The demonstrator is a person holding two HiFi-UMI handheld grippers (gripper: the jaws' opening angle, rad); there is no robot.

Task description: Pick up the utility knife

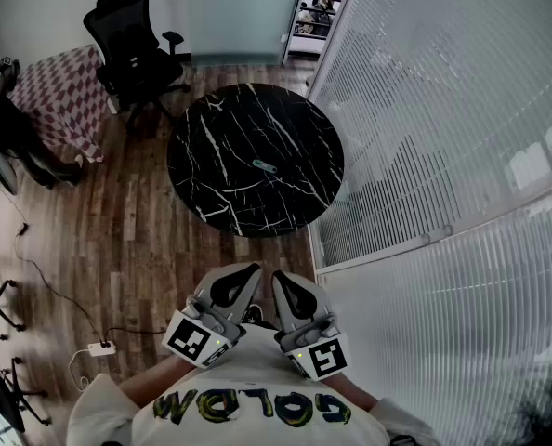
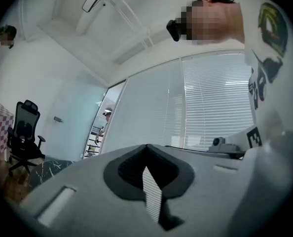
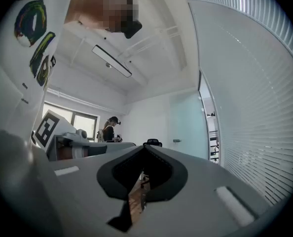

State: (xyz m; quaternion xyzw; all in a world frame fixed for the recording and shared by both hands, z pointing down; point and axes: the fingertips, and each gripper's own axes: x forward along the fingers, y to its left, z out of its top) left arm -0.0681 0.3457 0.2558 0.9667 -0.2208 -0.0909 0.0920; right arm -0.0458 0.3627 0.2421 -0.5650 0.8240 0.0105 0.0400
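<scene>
Not started: knife (image 1: 265,165) untouched near desk (image 1: 211,151) centre. Left gripper (image 1: 251,269) and right gripper (image 1: 280,277) well apart from it, jaws closed, empty.

The utility knife (image 1: 265,165) (on the round table (image 1: 216,142)) shows too small for detail.

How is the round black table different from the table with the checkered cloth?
The round table is black with white veins, like marble; the checkered table wears a red-and-white patterned cloth. The round table has a curved edge; the checkered table has straight edges and corners. The round table sits mid-picture in the head view, with a small utility knife on it; the checkered table sits far left, beside the office chair. Both stand on the wooden floor.
</scene>
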